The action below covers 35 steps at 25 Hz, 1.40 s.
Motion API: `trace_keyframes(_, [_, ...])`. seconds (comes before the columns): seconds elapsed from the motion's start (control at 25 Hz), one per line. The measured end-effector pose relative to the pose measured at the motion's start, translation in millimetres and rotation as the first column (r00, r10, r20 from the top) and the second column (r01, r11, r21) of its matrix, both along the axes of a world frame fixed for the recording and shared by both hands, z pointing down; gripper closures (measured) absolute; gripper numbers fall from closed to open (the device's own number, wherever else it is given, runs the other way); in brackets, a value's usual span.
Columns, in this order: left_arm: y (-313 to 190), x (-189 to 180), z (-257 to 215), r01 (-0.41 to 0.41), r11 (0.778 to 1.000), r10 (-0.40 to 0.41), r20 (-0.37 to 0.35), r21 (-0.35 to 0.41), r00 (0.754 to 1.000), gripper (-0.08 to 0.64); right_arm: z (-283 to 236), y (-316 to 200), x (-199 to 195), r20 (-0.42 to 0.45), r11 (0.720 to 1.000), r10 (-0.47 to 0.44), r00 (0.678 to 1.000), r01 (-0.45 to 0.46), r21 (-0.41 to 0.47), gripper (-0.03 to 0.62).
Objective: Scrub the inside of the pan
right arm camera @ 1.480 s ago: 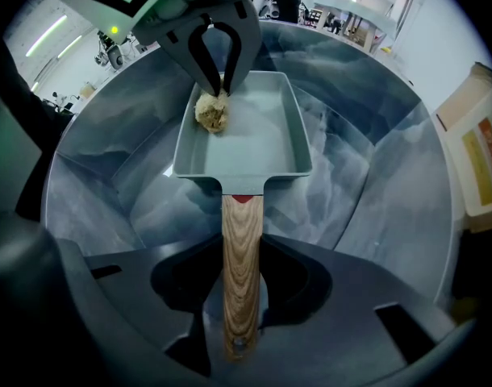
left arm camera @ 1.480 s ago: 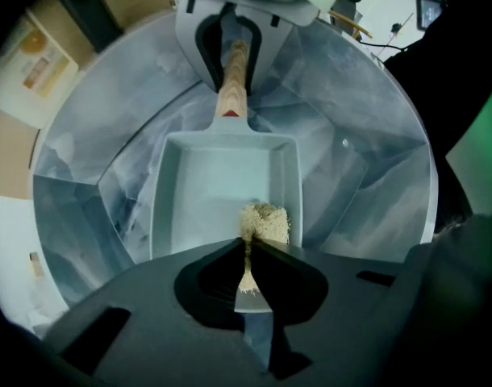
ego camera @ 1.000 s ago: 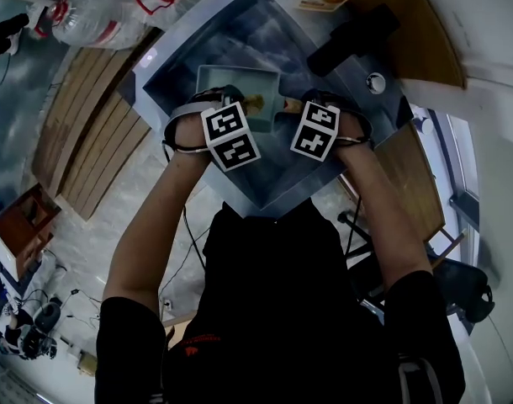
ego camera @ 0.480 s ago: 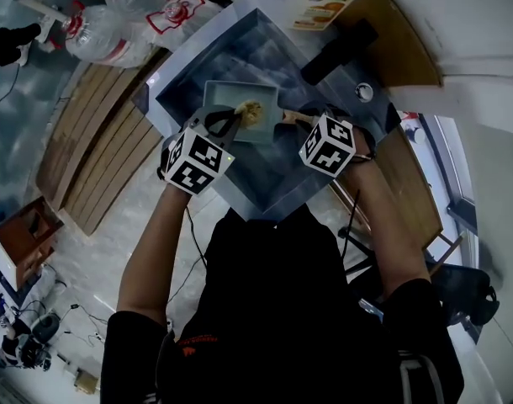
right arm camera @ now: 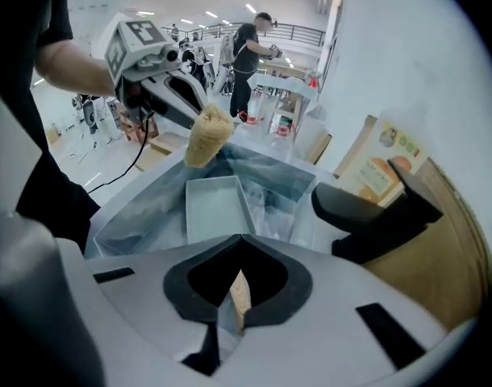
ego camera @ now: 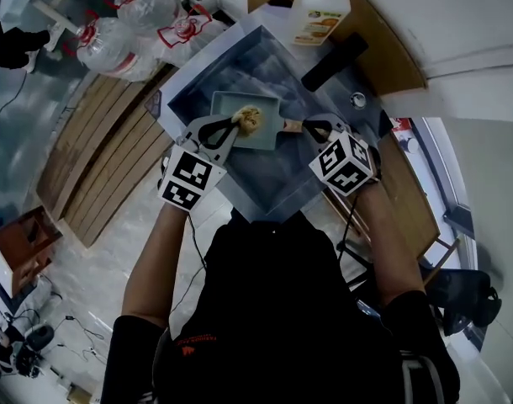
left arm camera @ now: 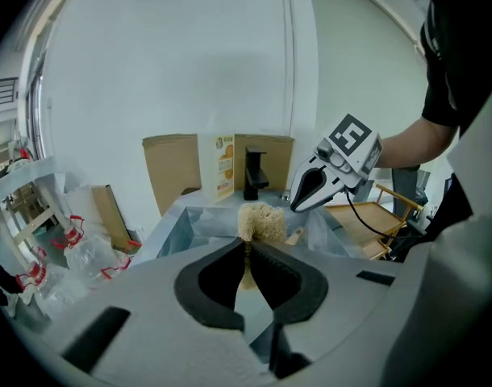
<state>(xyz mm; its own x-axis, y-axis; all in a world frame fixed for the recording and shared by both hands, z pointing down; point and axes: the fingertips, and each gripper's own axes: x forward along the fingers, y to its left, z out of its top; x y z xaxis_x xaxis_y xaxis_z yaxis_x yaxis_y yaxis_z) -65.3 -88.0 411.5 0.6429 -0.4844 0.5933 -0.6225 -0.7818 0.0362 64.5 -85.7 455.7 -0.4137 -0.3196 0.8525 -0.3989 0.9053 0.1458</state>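
Head view: bottle (ego camera: 320,7) top cut off by frame edge, its label print illegible. Far end of handle (ego camera: 291,125) hidden inside right tool (ego camera: 309,127). Part of pan (ego camera: 229,105) floor masked by sponge (ego camera: 249,118).

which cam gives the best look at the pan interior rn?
Right gripper view: the pan shows its whole inside, nothing over it. Head view shows it small, partly behind the sponge and the left hand-held gripper. Left gripper view hides nearly all of it behind its own jaws and the sponge.
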Motion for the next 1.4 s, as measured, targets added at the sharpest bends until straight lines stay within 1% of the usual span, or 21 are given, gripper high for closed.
trace_keyframes(0.16, [5.9, -6.2, -22.8, 0.018, 0.999, -0.015, -0.06, 0.048, 0.998, 0.525, -35.0, 1.0, -9.1, 0.081, 0.998, 0.037, 0.996, -0.041, 0.05, 0.586])
trace_keyframes(0.32, [11.8, -13.1, -49.4, 0.051, 0.994, -0.039, -0.119, 0.096, 0.992, 0.525, -71.8, 4.2, -16.5, 0.169, 0.991, 0.069, 0.983, -0.087, 0.104, 0.588])
trace_keyframes(0.44, [15.8, -17.8, -70.5, 0.076, 0.988, -0.054, -0.153, 0.135, 0.987, 0.525, -97.1, 8.6, -21.9, 0.252, 0.984, 0.106, 0.962, -0.137, 0.111, 0.588])
trace_keyframes(0.56, [21.7, -21.2, -91.5, 0.095, 0.981, -0.062, -0.188, 0.169, 0.98, 0.525, -122.7, 14.1, -27.5, 0.327, 0.977, 0.12, 0.937, -0.169, 0.126, 0.588])
trace_keyframes(0.72, [27.1, -25.9, -117.6, 0.118, 0.97, -0.066, -0.238, 0.21, 0.969, 0.525, -150.9, 20.8, -31.7, 0.405, 0.967, 0.129, 0.905, -0.205, 0.15, 0.588])
trace_keyframes(0.88, [29.5, -31.6, -132.6, 0.14, 0.963, -0.073, -0.276, 0.229, 0.958, 0.525, -173.7, 26.2, -35.7, 0.477, 0.96, 0.132, 0.869, -0.231, 0.155, 0.588])
trace_keyframes(1.04, [31.7, -34.1, -138.9, 0.148, 0.961, -0.075, -0.29, 0.235, 0.954, 0.525, -188.4, 29.9, -41.3, 0.52, 0.956, 0.129, 0.845, -0.244, 0.16, 0.588])
trace_keyframes(1.4, [32.6, -36.0, -142.8, 0.161, 0.954, -0.079, -0.306, 0.252, 0.949, 0.525, -192.3, 31.8, -44.3, 0.555, 0.954, 0.144, 0.82, -0.264, 0.144, 0.588])
